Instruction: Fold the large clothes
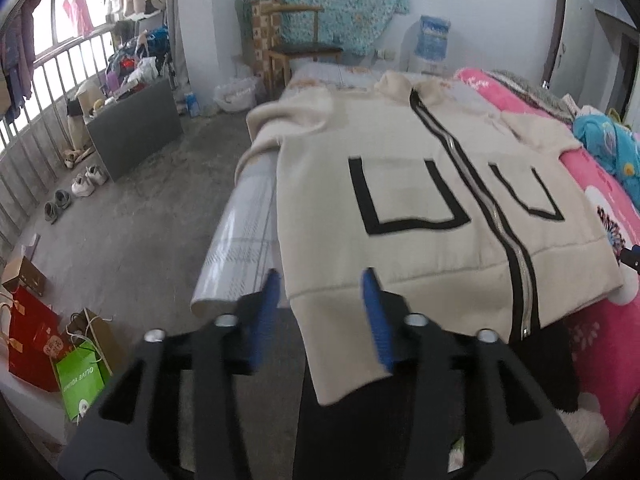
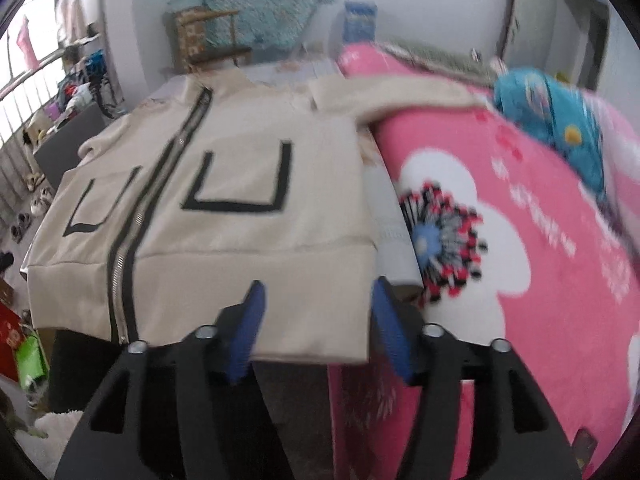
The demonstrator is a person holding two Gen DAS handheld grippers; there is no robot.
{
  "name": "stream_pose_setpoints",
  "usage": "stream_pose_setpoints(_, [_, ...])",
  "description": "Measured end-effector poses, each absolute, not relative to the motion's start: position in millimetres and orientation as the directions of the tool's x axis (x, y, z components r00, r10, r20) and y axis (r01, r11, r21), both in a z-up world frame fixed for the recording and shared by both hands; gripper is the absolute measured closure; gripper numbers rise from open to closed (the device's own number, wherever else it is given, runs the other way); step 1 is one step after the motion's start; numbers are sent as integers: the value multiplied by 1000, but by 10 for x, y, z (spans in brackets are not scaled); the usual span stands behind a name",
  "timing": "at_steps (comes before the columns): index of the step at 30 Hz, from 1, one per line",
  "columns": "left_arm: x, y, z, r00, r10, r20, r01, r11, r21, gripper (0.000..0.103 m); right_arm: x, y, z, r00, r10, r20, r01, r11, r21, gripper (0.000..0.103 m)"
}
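A large cream zip-up jacket [image 1: 420, 208] with black U-shaped pocket trims lies face up on the bed, its hem hanging over the near edge. It also shows in the right wrist view [image 2: 224, 208]. My left gripper [image 1: 322, 280] is open, its blue pads either side of the hem's left corner without closing on it. My right gripper [image 2: 316, 292] is open, its blue pads either side of the hem's right corner. The right gripper's tip [image 1: 632, 256] peeks in at the left wrist view's right edge.
A pink flowered blanket [image 2: 520, 240] covers the bed to the right, with a blue garment [image 2: 560, 120] on it. A grey checked sheet [image 1: 244, 232] shows at the bed's left edge. Gift bags [image 1: 60, 344], shoes [image 1: 84, 184] and a grey cabinet [image 1: 132, 132] stand on the floor at left. A wooden chair [image 1: 304, 52] stands behind the bed.
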State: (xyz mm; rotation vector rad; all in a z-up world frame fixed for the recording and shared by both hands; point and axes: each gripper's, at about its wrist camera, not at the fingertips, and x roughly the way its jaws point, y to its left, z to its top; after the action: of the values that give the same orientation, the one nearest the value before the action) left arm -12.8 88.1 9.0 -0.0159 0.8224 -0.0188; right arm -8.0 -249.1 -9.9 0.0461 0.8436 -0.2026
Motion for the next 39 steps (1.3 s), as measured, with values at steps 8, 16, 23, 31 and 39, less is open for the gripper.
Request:
stream_pose_setpoints(8, [95,1265,224,708,-40,-705,-67,990,-123,33,388,-1815,84,709,-2,-705,-3,1000,-6,23])
stream_pose_setpoints(16, [585,2575,52,765,-155,-625,-244,829,-504,29,1173,-828,58,690,140,-710,-253,966,-56,21])
stream_pose_setpoints(23, [1381,3624,-1476,711,-510,-484,-341,352,-872,29,1872,-291,-347,580,144,-802,-332,940,-71,21])
stream_pose_setpoints(31, [1518,3494,-3549,790,-590,-168,-389,-271,-881,29,2271,-174,-592,523,92,-847,-309,947,-88,21])
stream_pose_setpoints(39, [1731,2651,-4524,872,-475,117,-254,-644,-722,26,2387,-3,-562,540,46,-840,-311,939,-149,21])
